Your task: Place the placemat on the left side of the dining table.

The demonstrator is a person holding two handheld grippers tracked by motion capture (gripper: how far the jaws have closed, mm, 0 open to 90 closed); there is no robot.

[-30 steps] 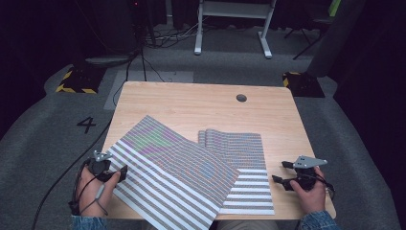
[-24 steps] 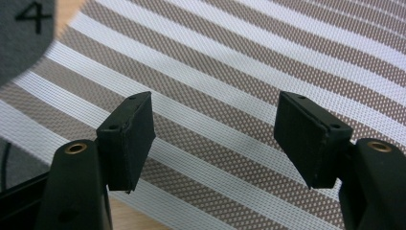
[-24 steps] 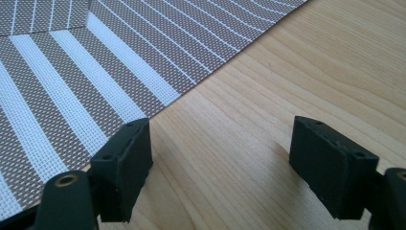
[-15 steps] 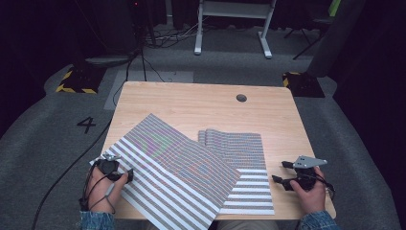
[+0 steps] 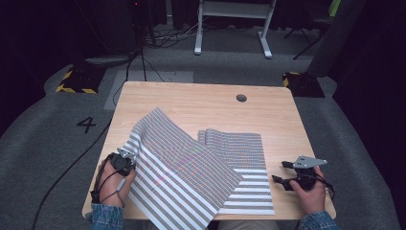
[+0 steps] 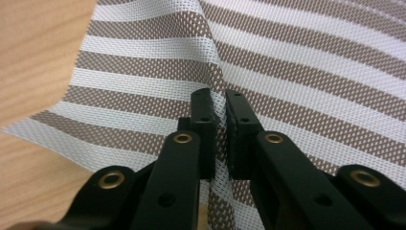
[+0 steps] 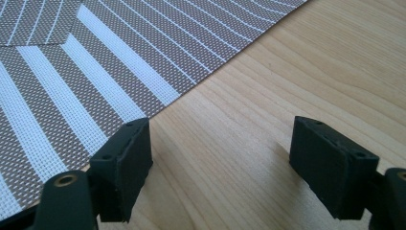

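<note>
A brown-and-white striped woven mat (image 5: 182,163) lies across the near half of the wooden table (image 5: 201,103), its left part lifted and curved. My left gripper (image 5: 125,160) is shut on the mat's left edge; in the left gripper view the mesh (image 6: 287,72) is pinched between the two black jaws at the gripper (image 6: 219,110). A second striped mat (image 5: 244,153) lies flat underneath, toward the right. My right gripper (image 5: 282,172) rests on the table just right of that flat mat, open with nothing between its fingers (image 7: 125,163); the mat's edge (image 7: 95,86) lies to its left.
A round cable hole (image 5: 241,97) sits near the table's far right. On the grey floor beyond stand a white frame's legs (image 5: 230,28) and cables, with yellow-black marked plates (image 5: 76,79) at both far corners. A painted 4 (image 5: 86,124) marks the floor at left.
My left gripper has moved right and slightly away with the mat's edge, lifting it so the mat bows upward. The right gripper has stayed put.
</note>
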